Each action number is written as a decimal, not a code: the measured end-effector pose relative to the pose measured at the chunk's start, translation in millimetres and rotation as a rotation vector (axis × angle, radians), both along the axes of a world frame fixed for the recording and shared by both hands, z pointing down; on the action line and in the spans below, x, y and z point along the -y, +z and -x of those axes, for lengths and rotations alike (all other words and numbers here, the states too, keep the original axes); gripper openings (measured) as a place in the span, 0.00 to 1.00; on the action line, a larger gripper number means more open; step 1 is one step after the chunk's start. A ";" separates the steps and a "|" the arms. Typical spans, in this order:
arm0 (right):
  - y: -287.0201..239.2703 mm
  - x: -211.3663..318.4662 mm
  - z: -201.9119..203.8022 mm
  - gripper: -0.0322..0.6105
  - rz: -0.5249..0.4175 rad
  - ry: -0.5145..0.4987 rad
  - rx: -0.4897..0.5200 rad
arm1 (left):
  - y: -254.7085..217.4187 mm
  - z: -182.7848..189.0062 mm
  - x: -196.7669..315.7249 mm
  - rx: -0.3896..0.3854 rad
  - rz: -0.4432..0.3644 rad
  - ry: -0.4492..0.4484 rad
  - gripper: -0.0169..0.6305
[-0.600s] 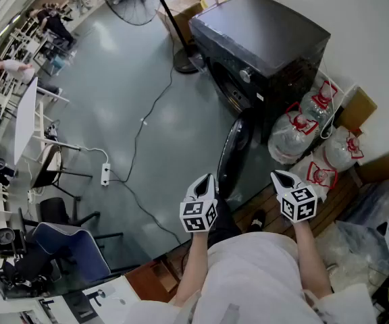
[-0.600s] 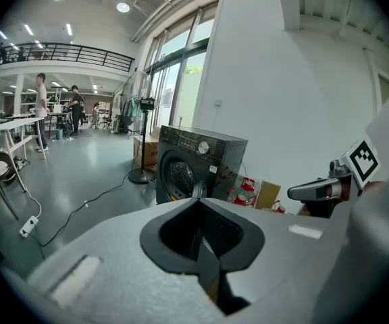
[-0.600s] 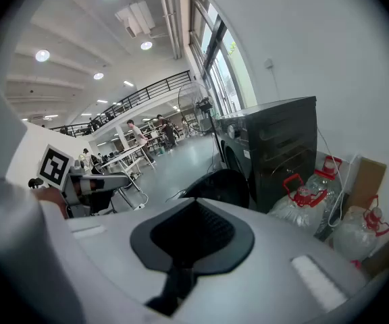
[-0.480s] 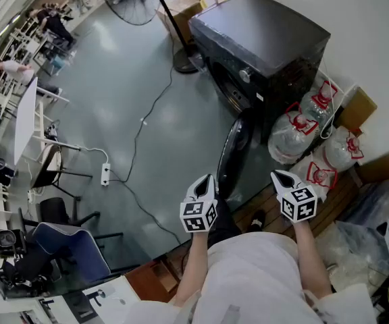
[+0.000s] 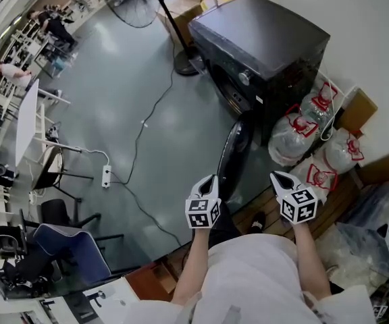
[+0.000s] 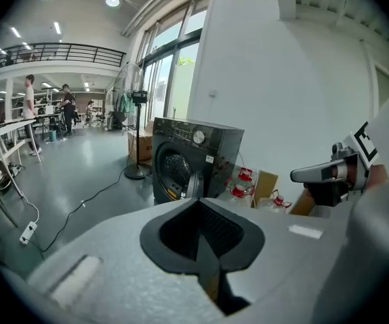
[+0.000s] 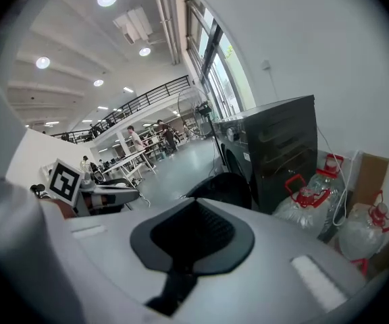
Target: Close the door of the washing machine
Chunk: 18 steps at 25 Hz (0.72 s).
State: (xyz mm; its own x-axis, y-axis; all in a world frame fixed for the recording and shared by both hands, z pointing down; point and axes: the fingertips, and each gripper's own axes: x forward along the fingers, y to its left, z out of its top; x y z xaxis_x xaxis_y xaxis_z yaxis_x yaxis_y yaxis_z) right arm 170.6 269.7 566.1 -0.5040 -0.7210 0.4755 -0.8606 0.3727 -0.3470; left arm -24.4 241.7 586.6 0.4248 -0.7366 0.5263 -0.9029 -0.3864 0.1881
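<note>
Washing machine point(image 5: 262, 46) is sitting against the wall at the top right of the head view, dark cabinet, front facing the open grey floor point(image 5: 127, 100). Its door point(image 5: 234, 155) is hanging wide open: swung out from the front and standing edge-on toward you, low edge near your feet. The left gripper view is showing the drum opening uncovered, with the door beside it on the right.

Water jugs point(image 5: 296, 130) with red handles are crowding the machine's near side, touching one another, between the machine and a cardboard box point(image 5: 358, 110) at the wall. Fan stand point(image 5: 181, 56) is standing just beyond the machine's far corner.

You're holding both claws out in front of you, angled down. Left claw point(image 5: 208, 179) is pointing at the door's free edge, near it but not touching. Right claw point(image 5: 277, 176) is sitting on the other side of the door, toward the jugs, also clear of everything. Both are clenched tight with nothing between the jaws, as each gripper view is showing.

Cable point(image 5: 147, 123) is trailing across the floor from the fan stand toward a white power strip point(image 5: 105, 175), well left of the door.
</note>
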 end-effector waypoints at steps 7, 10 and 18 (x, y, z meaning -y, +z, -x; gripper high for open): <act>9.8 -7.3 8.3 0.05 0.010 -0.073 -0.051 | 36.4 -25.3 29.0 0.039 0.060 0.084 0.08; 16.6 -10.9 10.1 0.05 0.037 -0.105 -0.056 | 51.2 -36.3 39.1 0.067 0.090 0.112 0.10; 33.3 -5.1 0.1 0.06 0.056 -0.149 -0.093 | 89.6 -50.0 54.1 0.155 0.171 0.147 0.20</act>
State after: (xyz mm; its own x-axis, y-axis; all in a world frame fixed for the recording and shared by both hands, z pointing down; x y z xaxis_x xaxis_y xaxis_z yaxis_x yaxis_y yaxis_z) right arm 170.5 274.8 599.4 -0.5552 -0.6126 0.5625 -0.8267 0.4809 -0.2921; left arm 25.6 187.6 676.2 0.4253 -0.5679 0.7047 -0.8626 -0.4900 0.1257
